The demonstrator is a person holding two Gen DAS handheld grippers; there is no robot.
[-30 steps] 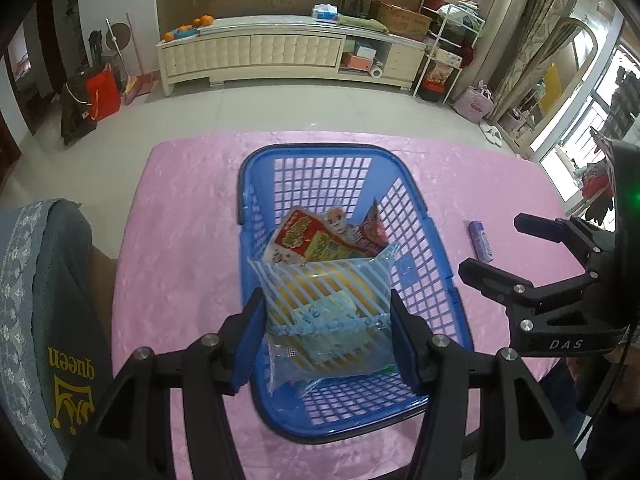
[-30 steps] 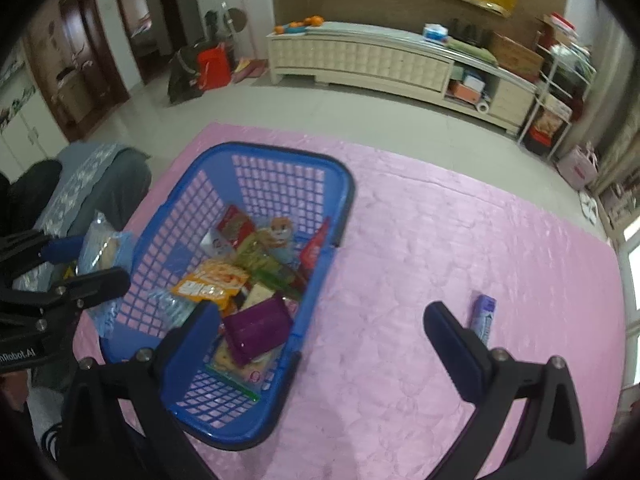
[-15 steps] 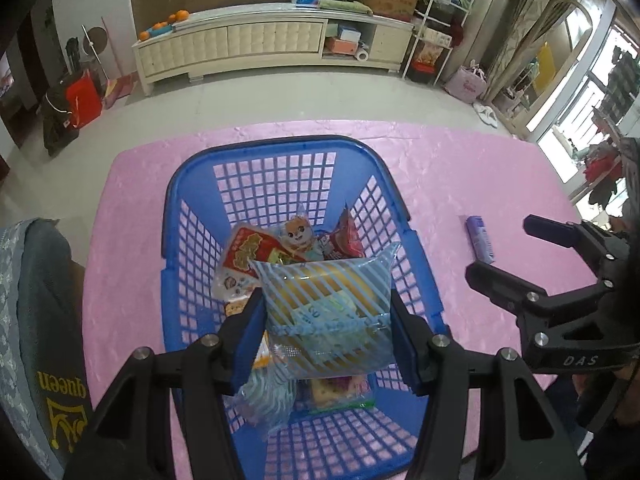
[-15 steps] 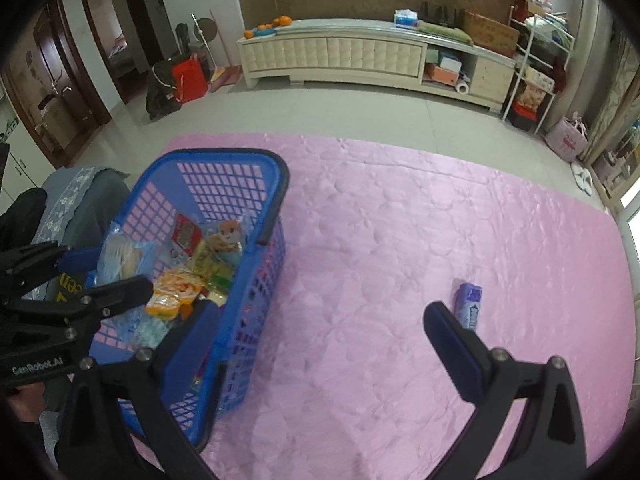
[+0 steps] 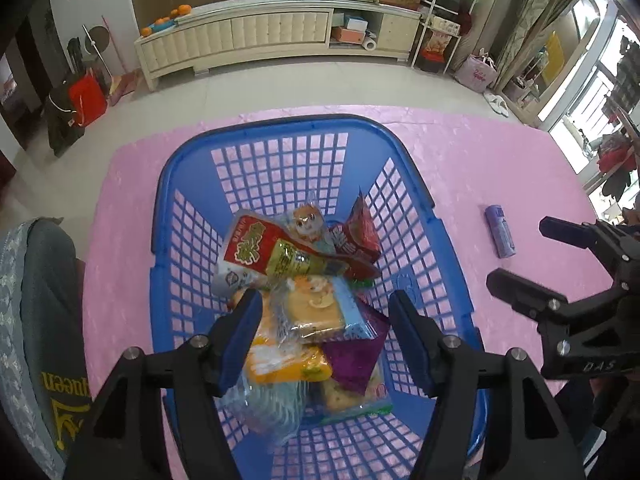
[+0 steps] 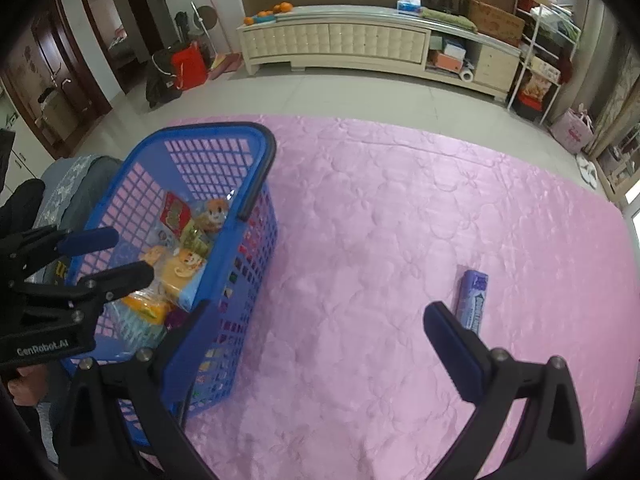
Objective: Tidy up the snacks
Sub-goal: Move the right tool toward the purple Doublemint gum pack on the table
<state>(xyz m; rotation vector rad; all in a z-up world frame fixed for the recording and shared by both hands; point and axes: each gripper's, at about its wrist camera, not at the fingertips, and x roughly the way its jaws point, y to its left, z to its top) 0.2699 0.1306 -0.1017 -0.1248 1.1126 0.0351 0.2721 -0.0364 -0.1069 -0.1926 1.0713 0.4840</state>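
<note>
A blue plastic basket holding several snack packets stands on the pink table. My left gripper hangs over the basket with its jaws opening. A blue-striped bag of yellow cake lies loose on the pile below, between the fingers but clear of both pads. To the basket's right, my right gripper stands open over bare cloth and holds nothing. A purple gum pack lies flat on the table just beyond its right finger.
A grey-covered chair stands against the table's left edge. A person's hand shows under the left gripper. A long cream cabinet lines the far wall across bare floor.
The left gripper moved down over the basket, its jaws spread, and the striped bag fell out of them onto the pile. The right gripper swung right, toward the gum pack.
</note>
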